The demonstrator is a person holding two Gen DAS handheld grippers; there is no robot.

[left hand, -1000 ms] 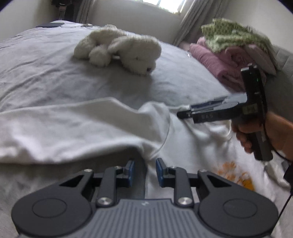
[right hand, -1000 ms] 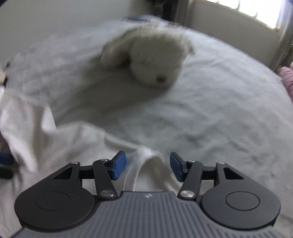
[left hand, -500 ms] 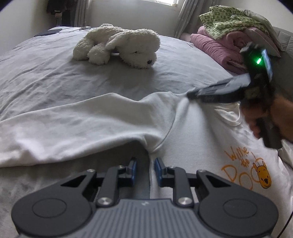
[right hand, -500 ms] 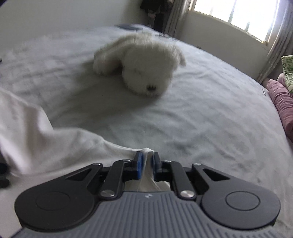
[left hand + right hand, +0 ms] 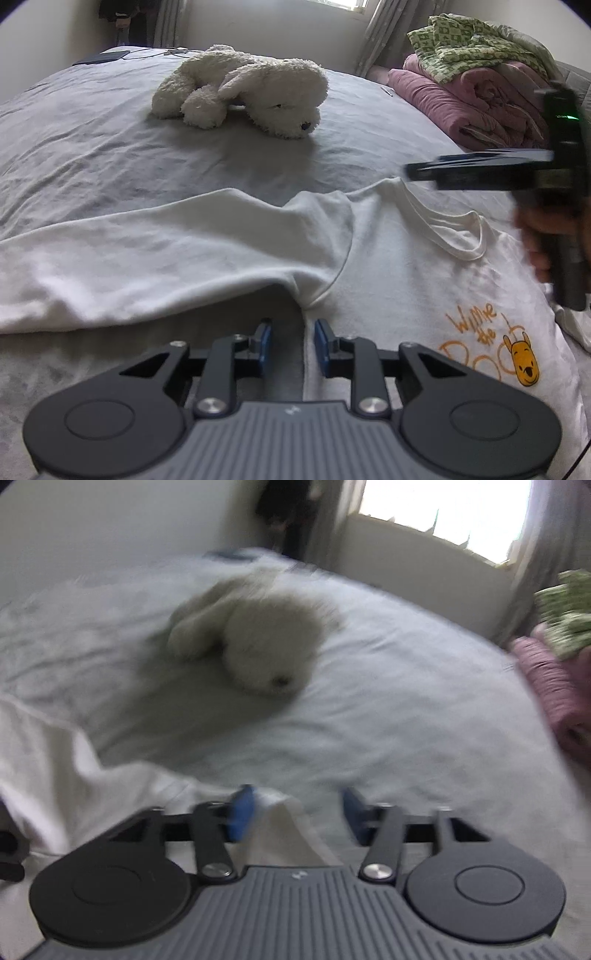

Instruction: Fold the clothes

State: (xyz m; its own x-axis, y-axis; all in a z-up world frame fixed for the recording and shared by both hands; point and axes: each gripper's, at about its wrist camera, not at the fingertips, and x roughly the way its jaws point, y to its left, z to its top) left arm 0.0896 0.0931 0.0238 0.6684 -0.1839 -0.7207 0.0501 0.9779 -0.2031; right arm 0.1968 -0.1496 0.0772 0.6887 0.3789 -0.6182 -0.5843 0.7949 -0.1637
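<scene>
Shirt (image 5: 388, 258) lies spread mid-frame on bed (image 5: 110, 155), long axis left-right, armpit seam just ahead of left gripper (image 5: 291, 341), jaws narrowly parted, empty; right gripper (image 5: 295, 812) wide, over shoulder.

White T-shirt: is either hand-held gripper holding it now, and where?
Neither. The right hand-held gripper is open over the white T-shirt shoulder; the left hand-held gripper is open at its underarm.
</scene>
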